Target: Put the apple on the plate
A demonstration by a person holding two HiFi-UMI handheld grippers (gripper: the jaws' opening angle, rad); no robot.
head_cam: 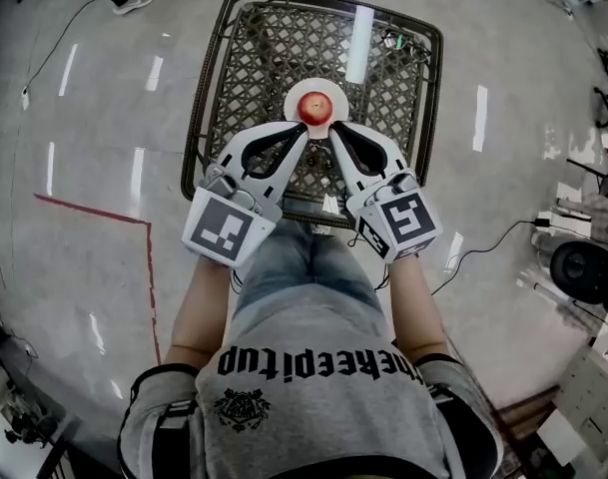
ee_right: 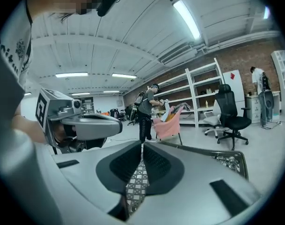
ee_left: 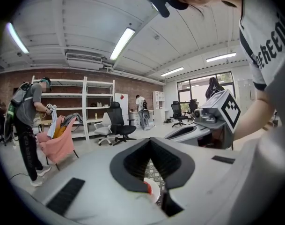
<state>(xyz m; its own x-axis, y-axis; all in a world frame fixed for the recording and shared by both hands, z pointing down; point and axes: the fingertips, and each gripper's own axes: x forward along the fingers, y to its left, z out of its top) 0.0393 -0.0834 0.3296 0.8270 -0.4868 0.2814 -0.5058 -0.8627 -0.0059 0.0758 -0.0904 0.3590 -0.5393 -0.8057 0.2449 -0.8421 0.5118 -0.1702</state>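
Note:
A red apple [head_cam: 315,107] sits on a small white plate [head_cam: 293,109] on the dark wicker table [head_cam: 246,52]. In the head view both grippers hover just in front of the plate, apart from it. My left gripper [head_cam: 304,131] has its jaws together with nothing between them, and so does my right gripper [head_cam: 332,131]. In the left gripper view the jaws [ee_left: 150,142] meet at the tip, and a sliver of the apple [ee_left: 147,187] and plate [ee_left: 156,192] shows through the gap below. In the right gripper view the shut gripper [ee_right: 142,147] hangs over the wicker top [ee_right: 135,186].
A white tube [head_cam: 359,30] and a small object [head_cam: 393,40] lie at the table's far side. A red tape line [head_cam: 104,213] and cables [head_cam: 493,238] cross the floor. Shelves [ee_left: 86,107], office chairs [ee_left: 118,123] and people [ee_left: 27,125] stand farther off.

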